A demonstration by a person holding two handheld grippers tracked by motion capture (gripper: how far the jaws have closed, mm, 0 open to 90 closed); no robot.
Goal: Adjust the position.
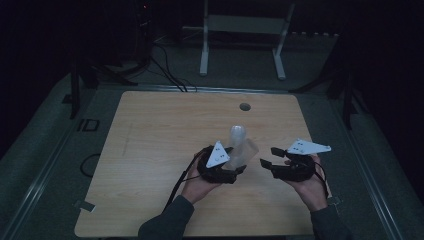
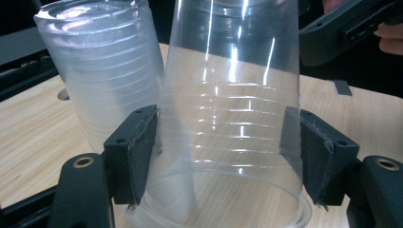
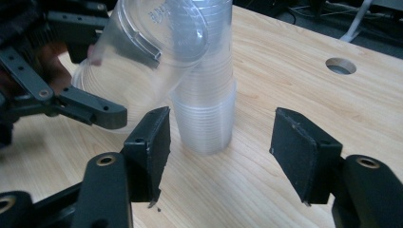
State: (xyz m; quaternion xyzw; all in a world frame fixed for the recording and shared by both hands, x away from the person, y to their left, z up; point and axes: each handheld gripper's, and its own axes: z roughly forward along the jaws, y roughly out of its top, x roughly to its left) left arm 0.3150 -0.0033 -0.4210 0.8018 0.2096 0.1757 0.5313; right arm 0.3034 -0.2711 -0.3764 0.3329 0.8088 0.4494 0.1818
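Cup (image 2: 228, 118): a single clear plastic cup, held between both pads of the left gripper (image 2: 223, 156), which is closed on its ribbed wall. In the right gripper view the cup (image 3: 152, 42) is tilted, its base toward the camera and its mouth toward the left hand (image 1: 197, 185). It leans against the stack (image 3: 209, 90) just beside it; whether the two touch cannot be told.

Stack: upright, clear cups nested mouth down, standing on the table (image 1: 150, 140). In the high view the stack (image 1: 237, 136) stands near the table's middle, somewhat toward the right edge and nearer the front edge than the back. In the left gripper view it (image 2: 104, 71) rises behind the left pad.

Right gripper (image 3: 221, 142): jaws spread wide, nothing between them, the stack standing beyond the gap. In the high view this gripper (image 1: 270, 157) sits right of the cup and apart from it, held in the right hand (image 1: 310, 187), with a grey plate (image 1: 307, 147) on top.

Table: light wood, with a round hole (image 1: 245, 106) near the back edge, right of centre.

Surroundings: dark; a white frame (image 1: 245, 30) stands on the floor beyond the back edge.
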